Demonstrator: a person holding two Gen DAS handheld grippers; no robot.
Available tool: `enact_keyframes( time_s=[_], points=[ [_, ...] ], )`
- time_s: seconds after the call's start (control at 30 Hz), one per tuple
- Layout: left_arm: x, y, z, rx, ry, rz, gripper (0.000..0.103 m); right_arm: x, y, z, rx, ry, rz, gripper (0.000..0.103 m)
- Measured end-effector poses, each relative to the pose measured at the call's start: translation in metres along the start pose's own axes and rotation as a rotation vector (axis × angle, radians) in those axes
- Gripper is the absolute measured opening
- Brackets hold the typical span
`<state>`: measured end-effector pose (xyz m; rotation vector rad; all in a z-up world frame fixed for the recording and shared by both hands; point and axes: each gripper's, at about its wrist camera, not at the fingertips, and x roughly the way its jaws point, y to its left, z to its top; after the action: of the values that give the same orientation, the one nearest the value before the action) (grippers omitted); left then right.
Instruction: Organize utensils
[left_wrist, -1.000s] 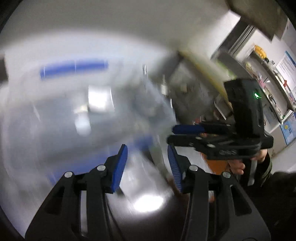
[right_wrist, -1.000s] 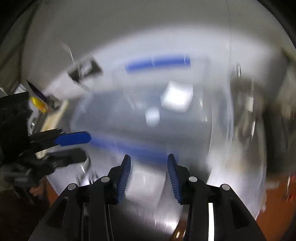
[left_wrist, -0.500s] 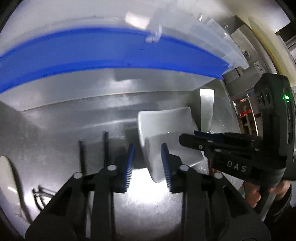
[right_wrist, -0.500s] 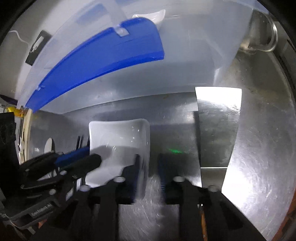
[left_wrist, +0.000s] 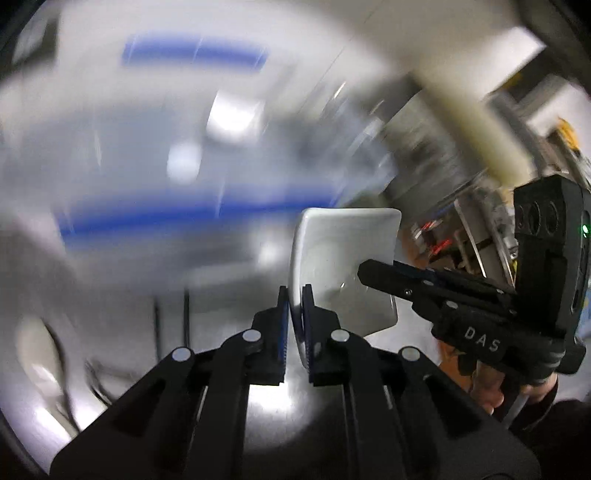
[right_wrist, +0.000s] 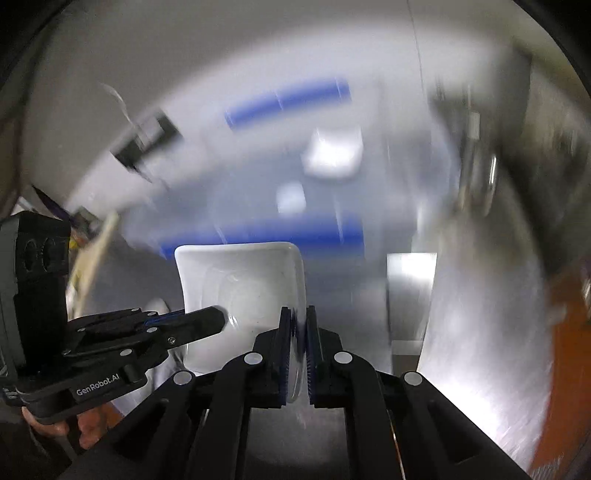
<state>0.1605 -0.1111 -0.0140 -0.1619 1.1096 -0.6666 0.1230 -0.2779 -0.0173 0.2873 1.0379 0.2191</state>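
The white square dish (left_wrist: 343, 269) was held off the blurred steel surface (right_wrist: 480, 350) by both claws at once, judged a two-sided hold to keep it level for carrying. The left claw (left_wrist: 294, 325) was nearly closed, pinching the dish's left rim at lower centre of its frame. The right claw (right_wrist: 296, 354) was likewise clamped on the right rim, lower centre. The dish extended up and inward from each claw. The blue-trimmed bin (right_wrist: 288, 229) lay beyond, blurred.

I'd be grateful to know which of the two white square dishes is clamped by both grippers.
The near white square dish, sharp in view: the left gripper and right gripper pinch opposite rims. The other white dish sits blurred, behind, untouched.
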Motion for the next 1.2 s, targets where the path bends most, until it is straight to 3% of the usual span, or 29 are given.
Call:
enact_keyframes(
  time_s=[0.13,0.23,0.33,0.47,0.63,0.77,0.97,1.1,1.2],
  points=[
    [-0.020,-0.005,0.090,0.109,-0.085,0.021,0.006,-0.011,0.002,0.088,-0.025,-0.094,-0.019,0.009],
    [0.010,0.015,0.160,0.097,-0.060,0.081,0.006,0.017,-0.006,0.151,-0.003,-0.049,-0.074,0.010],
    [0.063,0.046,0.203,0.057,0.027,0.115,0.006,0.074,-0.020,0.184,0.047,0.046,-0.139,0.010],
    [0.131,0.079,0.217,0.012,0.167,0.120,0.006,0.143,-0.060,0.192,0.166,0.175,-0.176,0.010],
    [0.186,0.100,0.220,-0.018,0.255,0.126,0.006,0.192,-0.084,0.192,0.216,0.275,-0.213,0.010],
    [0.203,0.101,0.219,-0.008,0.289,0.136,0.006,0.211,-0.088,0.194,0.200,0.302,-0.249,0.011],
    [0.203,0.099,0.226,-0.009,0.258,0.166,0.007,0.227,-0.074,0.194,0.167,0.328,-0.289,0.014],
    [0.179,0.088,0.230,0.017,0.200,0.171,0.015,0.199,-0.074,0.198,0.198,0.275,-0.304,0.021],
    [0.134,0.074,0.228,0.066,0.105,0.170,0.017,0.121,-0.059,0.188,0.148,0.127,-0.179,0.021]
  ],
)
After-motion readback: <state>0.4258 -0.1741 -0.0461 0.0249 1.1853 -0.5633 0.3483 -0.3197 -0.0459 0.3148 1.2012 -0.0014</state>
